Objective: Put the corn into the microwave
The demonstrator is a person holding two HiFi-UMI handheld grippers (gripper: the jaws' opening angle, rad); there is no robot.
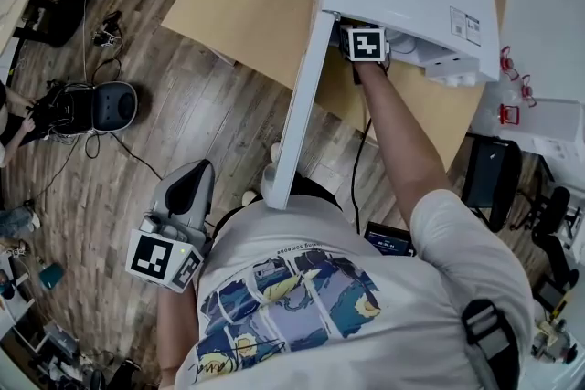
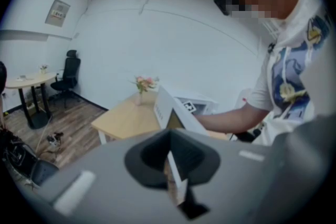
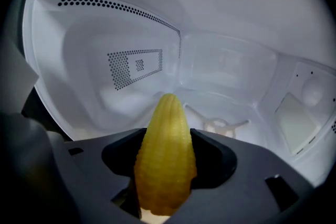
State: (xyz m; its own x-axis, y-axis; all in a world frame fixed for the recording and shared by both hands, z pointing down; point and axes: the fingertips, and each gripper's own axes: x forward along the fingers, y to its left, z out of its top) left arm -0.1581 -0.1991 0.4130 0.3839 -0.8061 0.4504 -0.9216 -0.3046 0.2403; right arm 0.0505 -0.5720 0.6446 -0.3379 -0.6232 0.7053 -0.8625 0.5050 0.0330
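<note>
Holding corn [image 3: 165,160] btwn R gripper [image 3: 167,181] fingers [image 3: 212,157] (tip inside microwave [image 3: 220,76]).

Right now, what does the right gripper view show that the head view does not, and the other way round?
Only the right gripper view: the corn, clamped in the right gripper, and the inside of the microwave. Only the head view: the open door, the table, the left gripper. Both: the microwave and the right gripper.
</note>
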